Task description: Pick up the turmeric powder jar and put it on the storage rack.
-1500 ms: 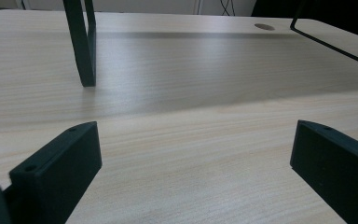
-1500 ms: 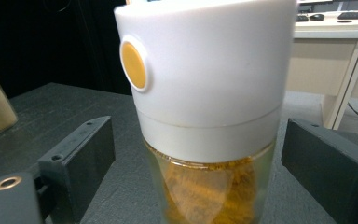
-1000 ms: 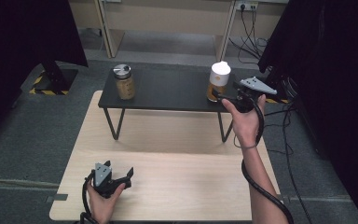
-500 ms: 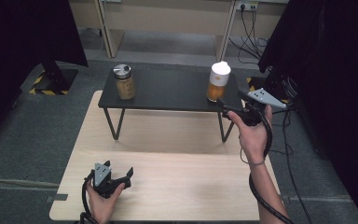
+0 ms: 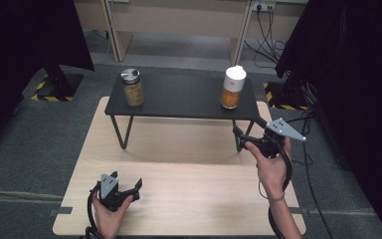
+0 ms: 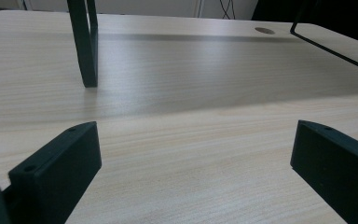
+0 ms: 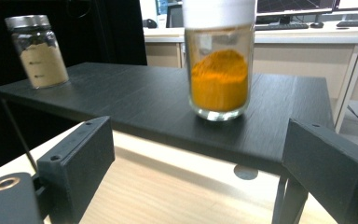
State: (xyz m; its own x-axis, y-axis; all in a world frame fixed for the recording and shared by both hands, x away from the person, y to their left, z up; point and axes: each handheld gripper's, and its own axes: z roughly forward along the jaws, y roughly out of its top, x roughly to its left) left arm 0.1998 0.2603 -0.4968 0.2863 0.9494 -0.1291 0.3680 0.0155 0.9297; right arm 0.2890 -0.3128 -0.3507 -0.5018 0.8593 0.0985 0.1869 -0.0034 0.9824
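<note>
Right gripper (image 5: pixel 246 137) is held jaws apart, empty, near the orange-powder jar (image 7: pixel 219 60) on the black shelf (image 5: pixel 179 97); jaws should be centred around the glass below the white lid; left gripper (image 5: pixel 124 186) is rested wide open on the table (image 6: pixel 191 154).

An orange-filled jar (image 7: pixel 219 74) with white lid, a tan-filled jar (image 7: pixel 37 50) with silver lid, on a black shelf (image 7: pixel 135 100).

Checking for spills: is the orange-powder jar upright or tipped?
Upright. The orange-powder jar stands on its base on the black shelf, white cap on top.
</note>
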